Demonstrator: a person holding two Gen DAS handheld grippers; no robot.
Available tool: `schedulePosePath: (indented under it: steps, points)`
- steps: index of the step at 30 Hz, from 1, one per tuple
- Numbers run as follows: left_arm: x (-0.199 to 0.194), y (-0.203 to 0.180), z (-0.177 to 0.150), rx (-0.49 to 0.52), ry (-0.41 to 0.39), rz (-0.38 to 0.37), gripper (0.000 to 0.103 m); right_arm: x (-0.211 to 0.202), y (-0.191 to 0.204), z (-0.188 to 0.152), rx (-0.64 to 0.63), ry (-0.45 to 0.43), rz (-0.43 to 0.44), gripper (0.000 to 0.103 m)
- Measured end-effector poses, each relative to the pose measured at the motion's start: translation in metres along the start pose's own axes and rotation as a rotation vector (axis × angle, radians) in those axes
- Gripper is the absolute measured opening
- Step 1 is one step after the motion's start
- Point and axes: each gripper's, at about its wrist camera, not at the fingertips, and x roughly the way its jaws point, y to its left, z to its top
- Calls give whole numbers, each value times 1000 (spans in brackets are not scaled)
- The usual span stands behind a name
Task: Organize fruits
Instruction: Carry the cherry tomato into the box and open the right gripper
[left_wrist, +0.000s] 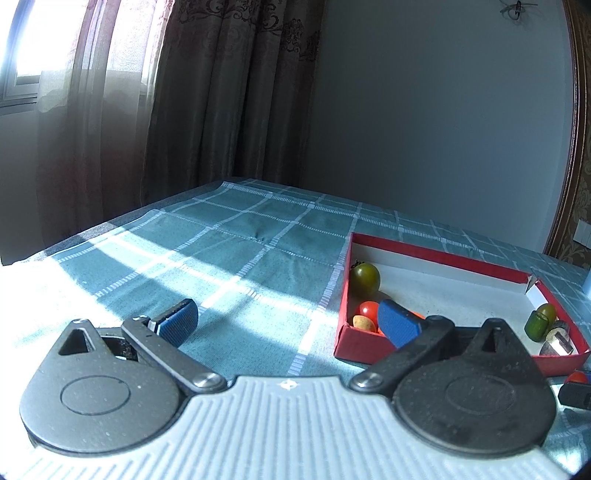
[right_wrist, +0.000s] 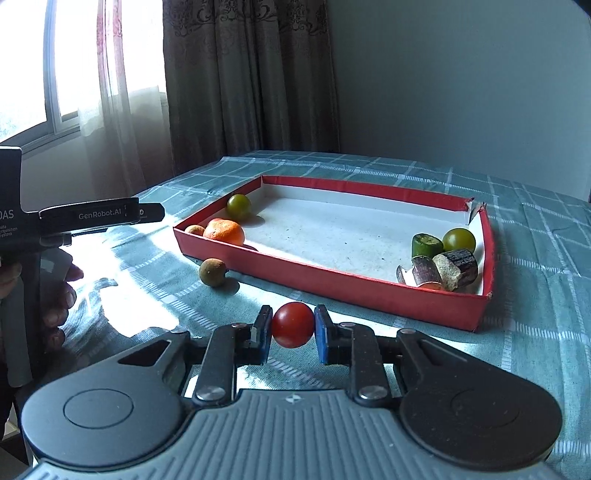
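**Right tool clamps red tomato beside the fruit box**

Left tool (left_wrist: 288, 325) spreads wide over the desk (left_wrist: 221, 258); the red box (left_wrist: 436, 254) holds a green tomato (left_wrist: 365, 278).

Right tool (right_wrist: 291, 328) pinches a red tomato (right_wrist: 293, 325) before the box; inside sit an orange (right_wrist: 224, 232) and cut sugarcane pieces (right_wrist: 454, 267).

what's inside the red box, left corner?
In the red box, left corner: a green tomato, an orange and a small brown fruit. The orange hides most of something red behind it.
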Motion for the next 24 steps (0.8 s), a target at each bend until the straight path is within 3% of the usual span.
schedulePosePath:
  steps: [9,24]
  points:
    - [1,-1,0,6,8,4,103,-6,-37,37,15,-88,-109,23]
    - [4,0,0,7,31,7,103,50,-68,41,9,-6,-237,23]
